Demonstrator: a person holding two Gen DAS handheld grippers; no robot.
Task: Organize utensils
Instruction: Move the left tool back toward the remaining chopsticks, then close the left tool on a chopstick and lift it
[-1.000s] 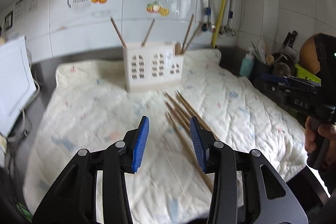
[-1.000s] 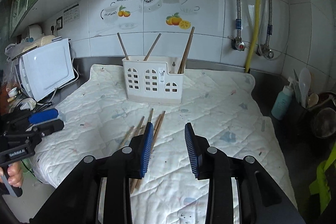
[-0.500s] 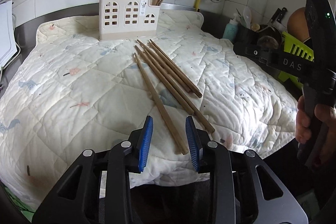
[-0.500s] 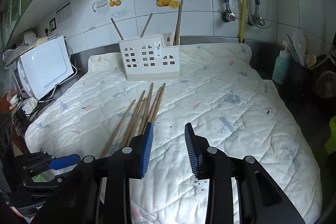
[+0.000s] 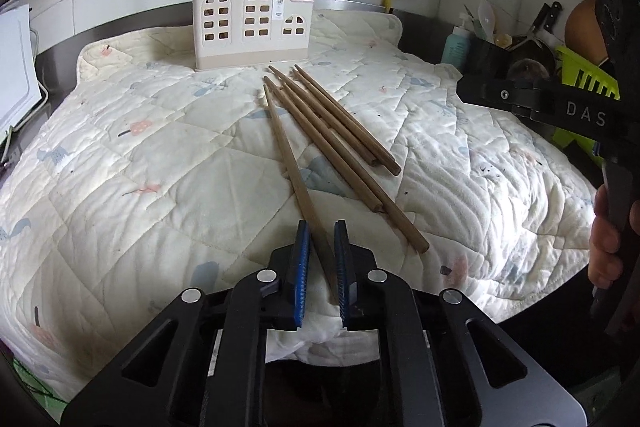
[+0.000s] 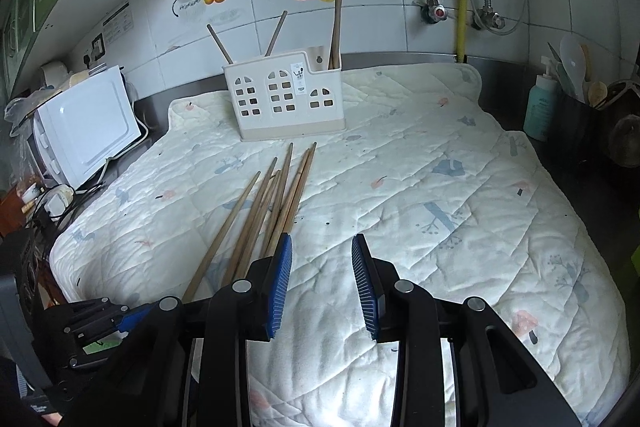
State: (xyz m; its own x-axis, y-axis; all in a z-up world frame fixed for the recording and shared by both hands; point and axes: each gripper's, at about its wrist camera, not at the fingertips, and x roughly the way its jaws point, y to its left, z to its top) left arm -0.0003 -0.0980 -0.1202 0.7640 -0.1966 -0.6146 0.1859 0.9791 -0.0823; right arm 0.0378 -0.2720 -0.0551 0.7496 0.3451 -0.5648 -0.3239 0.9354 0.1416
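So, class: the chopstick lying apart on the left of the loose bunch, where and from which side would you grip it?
Grip the chopstick at its near end, coming from the quilt's front edge. That end lies clear of the bunch, and the left gripper already straddles it.

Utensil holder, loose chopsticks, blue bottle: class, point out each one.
Utensil holder [image 6: 286,99], right wrist view, front wall.
Loose chopsticks [image 5: 320,115], left wrist view, mid-shaft of one.
Blue bottle [image 6: 538,111], right wrist view, body.
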